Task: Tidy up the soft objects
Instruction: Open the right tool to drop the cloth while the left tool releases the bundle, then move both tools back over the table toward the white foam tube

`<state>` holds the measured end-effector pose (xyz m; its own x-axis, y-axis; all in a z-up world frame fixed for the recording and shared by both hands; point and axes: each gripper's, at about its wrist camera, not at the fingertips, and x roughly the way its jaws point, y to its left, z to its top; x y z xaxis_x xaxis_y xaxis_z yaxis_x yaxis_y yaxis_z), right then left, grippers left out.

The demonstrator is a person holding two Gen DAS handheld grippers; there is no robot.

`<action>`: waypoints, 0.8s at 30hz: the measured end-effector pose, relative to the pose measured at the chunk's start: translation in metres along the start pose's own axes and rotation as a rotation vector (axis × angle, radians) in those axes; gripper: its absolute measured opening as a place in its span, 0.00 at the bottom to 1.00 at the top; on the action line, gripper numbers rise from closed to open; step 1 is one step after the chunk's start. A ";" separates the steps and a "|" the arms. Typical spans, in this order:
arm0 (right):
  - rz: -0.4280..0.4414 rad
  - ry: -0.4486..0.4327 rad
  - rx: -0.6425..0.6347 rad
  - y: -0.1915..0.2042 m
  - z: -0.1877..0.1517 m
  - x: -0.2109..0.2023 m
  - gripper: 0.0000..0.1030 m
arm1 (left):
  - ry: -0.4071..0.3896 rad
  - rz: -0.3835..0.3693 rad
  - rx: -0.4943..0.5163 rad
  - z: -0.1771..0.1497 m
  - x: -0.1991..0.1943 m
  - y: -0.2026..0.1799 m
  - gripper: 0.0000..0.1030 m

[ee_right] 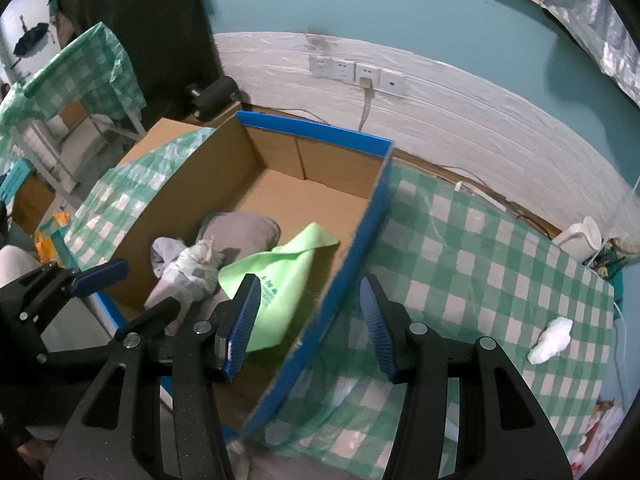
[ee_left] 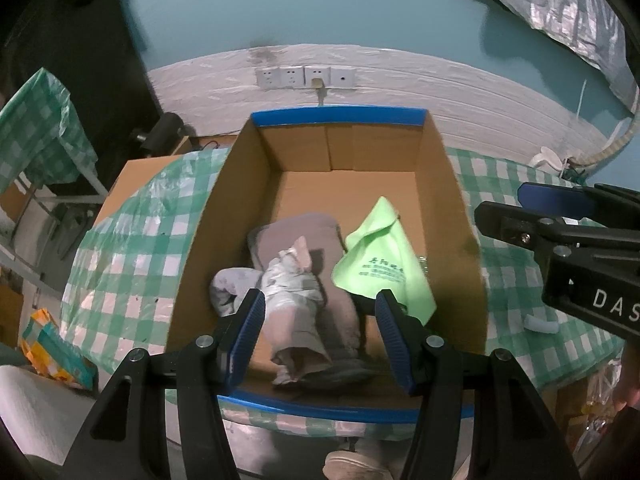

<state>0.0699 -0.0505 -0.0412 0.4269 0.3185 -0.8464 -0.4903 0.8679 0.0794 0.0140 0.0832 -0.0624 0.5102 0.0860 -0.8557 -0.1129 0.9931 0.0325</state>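
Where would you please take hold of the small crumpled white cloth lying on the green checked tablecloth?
Grip the small crumpled white cloth across its narrow middle, coming straight down from above. It lies alone on the green checked tablecloth, long and lumpy, clear of the blue-edged cardboard box, so the right gripper, open and nearest, probably suits.

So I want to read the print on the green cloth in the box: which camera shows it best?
The left wrist view: the green cloth lies nearly whole and unblocked, its dark print facing the camera. In the right wrist view the green cloth is partly hidden behind that gripper's finger and blurred, so only a scrap of print shows.
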 end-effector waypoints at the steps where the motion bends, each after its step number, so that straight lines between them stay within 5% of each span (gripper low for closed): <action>1: -0.001 0.000 0.004 -0.003 -0.002 -0.002 0.50 | -0.001 -0.002 0.007 0.000 0.000 -0.003 0.57; 24: -0.042 -0.006 0.129 -0.090 -0.046 -0.028 0.51 | -0.001 -0.053 0.119 0.003 -0.009 -0.078 0.57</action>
<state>0.0674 -0.1553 -0.0489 0.4495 0.2832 -0.8472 -0.3706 0.9221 0.1116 0.0209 0.0049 -0.0552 0.5135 0.0328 -0.8575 0.0163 0.9987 0.0480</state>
